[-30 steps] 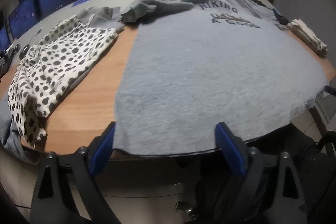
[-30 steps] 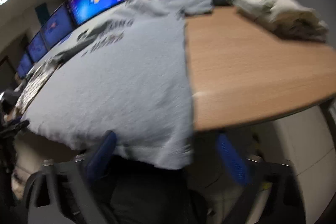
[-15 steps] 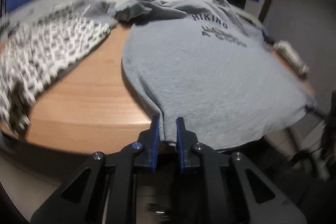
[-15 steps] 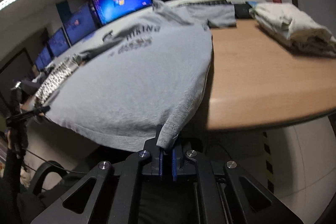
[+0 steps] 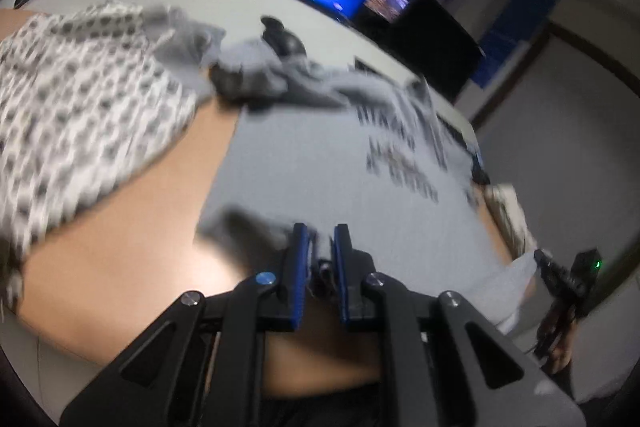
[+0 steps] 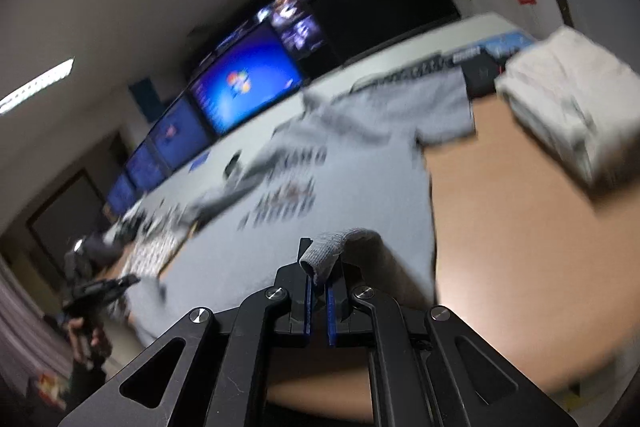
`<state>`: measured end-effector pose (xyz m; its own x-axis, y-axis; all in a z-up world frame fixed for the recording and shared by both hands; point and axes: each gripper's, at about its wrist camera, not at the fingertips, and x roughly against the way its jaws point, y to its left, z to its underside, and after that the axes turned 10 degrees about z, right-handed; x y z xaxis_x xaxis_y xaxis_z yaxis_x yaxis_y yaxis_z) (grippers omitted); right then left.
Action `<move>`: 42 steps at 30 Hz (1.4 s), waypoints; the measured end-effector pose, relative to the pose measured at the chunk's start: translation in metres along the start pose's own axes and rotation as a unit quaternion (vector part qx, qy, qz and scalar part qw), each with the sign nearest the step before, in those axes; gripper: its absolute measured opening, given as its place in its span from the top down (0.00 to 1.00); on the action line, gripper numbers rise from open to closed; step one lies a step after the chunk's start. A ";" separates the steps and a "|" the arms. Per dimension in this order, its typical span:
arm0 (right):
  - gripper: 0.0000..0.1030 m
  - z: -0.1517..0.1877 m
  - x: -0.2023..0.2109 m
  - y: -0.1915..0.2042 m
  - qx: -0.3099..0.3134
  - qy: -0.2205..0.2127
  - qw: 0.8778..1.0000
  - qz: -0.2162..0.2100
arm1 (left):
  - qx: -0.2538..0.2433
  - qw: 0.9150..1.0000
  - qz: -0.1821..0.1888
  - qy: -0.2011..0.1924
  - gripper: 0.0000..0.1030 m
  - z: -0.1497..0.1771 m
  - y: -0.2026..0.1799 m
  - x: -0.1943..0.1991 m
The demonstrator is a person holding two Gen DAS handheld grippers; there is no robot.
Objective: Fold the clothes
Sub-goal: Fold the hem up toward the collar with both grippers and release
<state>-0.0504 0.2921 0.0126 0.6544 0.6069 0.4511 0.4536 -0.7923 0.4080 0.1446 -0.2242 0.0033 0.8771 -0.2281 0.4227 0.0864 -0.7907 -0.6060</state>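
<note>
The grey T-shirt (image 5: 320, 179) is spread over the wooden table (image 5: 132, 251), its printed chest lettering blurred. A bunched corner of its hem is clamped between the blue pads of the left gripper (image 5: 320, 247), and the other hem corner is pinched by the right gripper (image 6: 318, 279), a fold of fabric standing up above the closed fingers. A spotted garment (image 5: 72, 115) lies beside the shirt, and a folded pale stack (image 6: 568, 115) rests near the table's far corner.
</note>
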 end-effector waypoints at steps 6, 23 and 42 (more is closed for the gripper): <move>0.94 -0.097 -0.123 -0.003 -0.009 0.051 0.992 0.114 | -0.010 0.994 -0.105 0.021 0.84 -0.117 0.015 -0.090; 0.19 -0.085 -0.154 -0.002 0.058 0.125 0.987 0.079 | -0.240 0.947 -0.181 0.110 0.38 -0.014 -0.040 -0.122; 0.17 0.058 -0.057 0.032 0.284 0.220 0.925 0.129 | -0.195 0.955 -0.164 0.153 0.30 0.081 -0.052 -0.054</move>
<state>-0.0382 0.2287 -0.0459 0.5322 0.2618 0.8051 0.6432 -0.7435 -0.1833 0.1308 -0.1243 -0.0430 0.6495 -0.0401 0.7593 0.0977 -0.9859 -0.1356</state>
